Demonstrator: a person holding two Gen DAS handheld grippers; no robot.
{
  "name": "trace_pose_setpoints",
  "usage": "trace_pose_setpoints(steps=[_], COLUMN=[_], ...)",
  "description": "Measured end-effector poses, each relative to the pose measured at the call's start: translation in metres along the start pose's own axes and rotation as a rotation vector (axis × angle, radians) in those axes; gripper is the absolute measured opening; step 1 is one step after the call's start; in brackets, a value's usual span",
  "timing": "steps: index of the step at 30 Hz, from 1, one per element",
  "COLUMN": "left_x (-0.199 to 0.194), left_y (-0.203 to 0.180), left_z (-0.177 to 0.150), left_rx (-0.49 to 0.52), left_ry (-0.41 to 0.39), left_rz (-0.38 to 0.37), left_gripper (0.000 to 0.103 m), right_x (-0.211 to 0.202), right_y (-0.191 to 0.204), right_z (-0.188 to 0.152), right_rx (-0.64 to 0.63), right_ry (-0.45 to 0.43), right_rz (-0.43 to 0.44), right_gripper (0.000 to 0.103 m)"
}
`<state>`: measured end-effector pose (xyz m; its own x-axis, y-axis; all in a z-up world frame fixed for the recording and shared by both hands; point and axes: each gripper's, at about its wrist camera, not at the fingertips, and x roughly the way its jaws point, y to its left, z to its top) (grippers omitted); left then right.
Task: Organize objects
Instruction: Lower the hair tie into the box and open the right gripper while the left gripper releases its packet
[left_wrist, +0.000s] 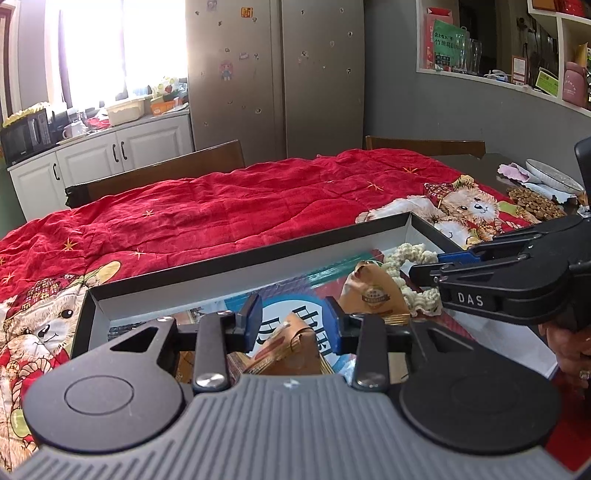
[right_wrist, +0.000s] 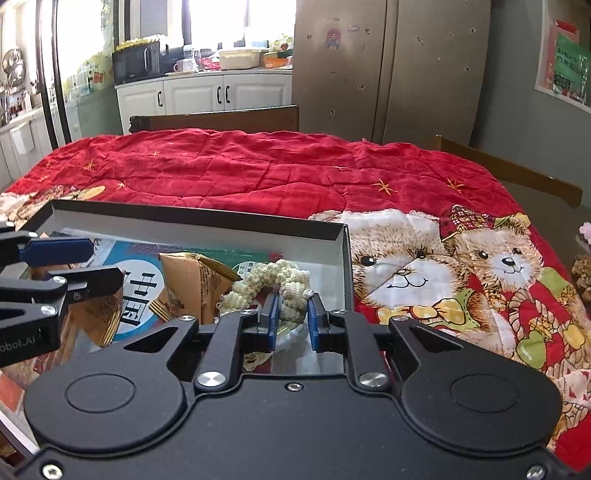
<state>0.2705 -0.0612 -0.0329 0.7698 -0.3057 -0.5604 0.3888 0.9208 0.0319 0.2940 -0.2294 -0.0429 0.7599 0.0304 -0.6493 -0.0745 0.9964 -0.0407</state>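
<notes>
cream scrunchie (right_wrist: 280, 284) between narrow right tongs (right_wrist: 291, 317) inside box (right_wrist: 343, 266), orange packet (left_wrist: 291, 347) between wide left tongs (left_wrist: 293, 325)

- We note red quilt (right_wrist: 258, 173): gold stars, teddy-bear print.
- Shallow box (right_wrist: 199, 221) ahead of both grippers: black outside, white inside.
- Crocheted ring (right_wrist: 273, 277): cream.
- Packets (left_wrist: 369, 291): tan-orange.
- Finger pads (right_wrist: 271, 317): blue.

Sunlit window (left_wrist: 110, 48), grey wall (left_wrist: 443, 110), white cabinets (left_wrist: 122, 147), steel fridge (left_wrist: 273, 74).
</notes>
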Motion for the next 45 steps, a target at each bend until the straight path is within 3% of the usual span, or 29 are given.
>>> trace_pose_setpoints(steps=[3, 5, 8, 11, 27, 45], left_x=[-0.001, -0.002, -0.004, -0.006, -0.026, -0.051], left_y=[-0.001, -0.001, -0.001, 0.000, -0.004, -0.003], left_z=[0.000, 0.000, 0.000, 0.001, 0.002, -0.001], left_rx=[0.004, 0.005, 0.003, -0.002, -0.004, -0.009], left_ry=[-0.005, -0.011, -0.015, -0.025, -0.091, -0.127], left_rz=[0.003, 0.005, 0.003, 0.004, 0.002, 0.016], left_gripper=[0.048, 0.057, 0.059, 0.062, 0.075, 0.081], right_x=[-0.001, -0.002, -0.004, -0.008, -0.026, -0.048], right_y=[0.003, 0.003, 0.003, 0.003, -0.004, 0.001], right_z=[0.000, 0.000, 0.000, 0.001, 0.005, 0.009], right_rx=[-0.018, -0.022, -0.018, -0.016, 0.029, 0.044], right_ry=[-0.007, -0.011, -0.019, -0.044, -0.134, -0.175], right_rz=[-0.009, -0.004, -0.005, -0.025, -0.053, 0.004], right_gripper=[0.028, 0.030, 0.031, 0.040, 0.042, 0.042])
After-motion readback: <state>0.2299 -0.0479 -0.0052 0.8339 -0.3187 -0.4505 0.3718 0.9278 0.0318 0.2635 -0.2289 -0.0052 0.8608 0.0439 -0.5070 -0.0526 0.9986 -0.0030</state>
